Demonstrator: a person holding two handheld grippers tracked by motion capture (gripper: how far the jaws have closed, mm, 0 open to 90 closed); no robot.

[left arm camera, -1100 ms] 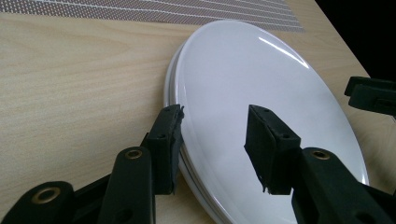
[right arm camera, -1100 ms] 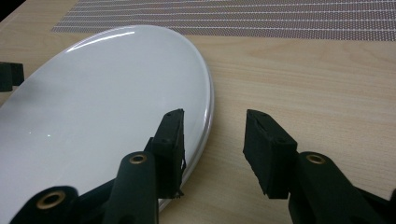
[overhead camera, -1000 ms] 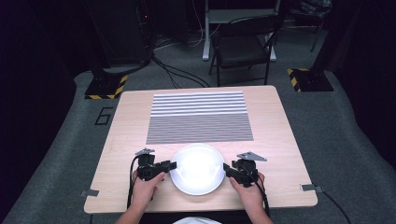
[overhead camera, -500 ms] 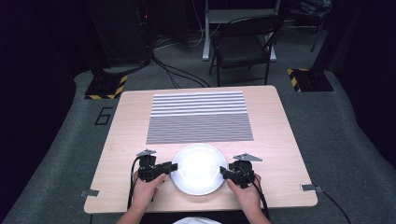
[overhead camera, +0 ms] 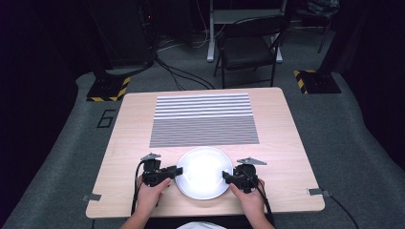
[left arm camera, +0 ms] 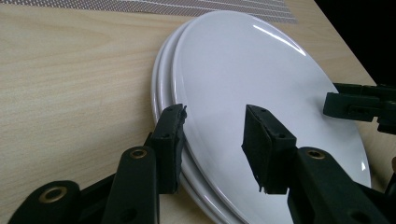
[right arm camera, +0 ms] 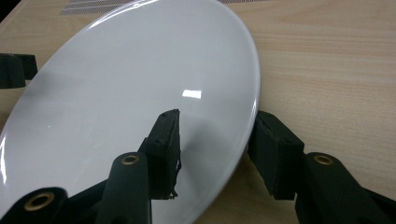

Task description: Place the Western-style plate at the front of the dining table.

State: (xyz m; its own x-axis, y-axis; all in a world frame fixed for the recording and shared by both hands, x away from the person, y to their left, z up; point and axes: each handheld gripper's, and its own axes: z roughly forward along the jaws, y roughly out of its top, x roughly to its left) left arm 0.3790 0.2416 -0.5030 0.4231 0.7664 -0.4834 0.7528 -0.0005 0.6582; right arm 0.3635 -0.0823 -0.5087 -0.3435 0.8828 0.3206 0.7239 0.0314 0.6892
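Two white plates lie stacked near the table's front edge; the lower plate's rim peeks out under the top plate. My left gripper straddles the stack's left rim, one jaw at the edge and one over the top plate, with a gap showing. At the right rim my right gripper has one jaw over the plate and one outside the rim. Its jaws have just been opening. Neither gripper's pads press on the plates.
A striped grey-and-white mat covers the far half of the wooden table. A black chair and stand bases sit on the floor beyond. Each gripper also shows across the plate from the other: right gripper, left gripper.
The right gripper has edged slightly left, toward the plate's rim. The left hand and the plates have stayed where they were.
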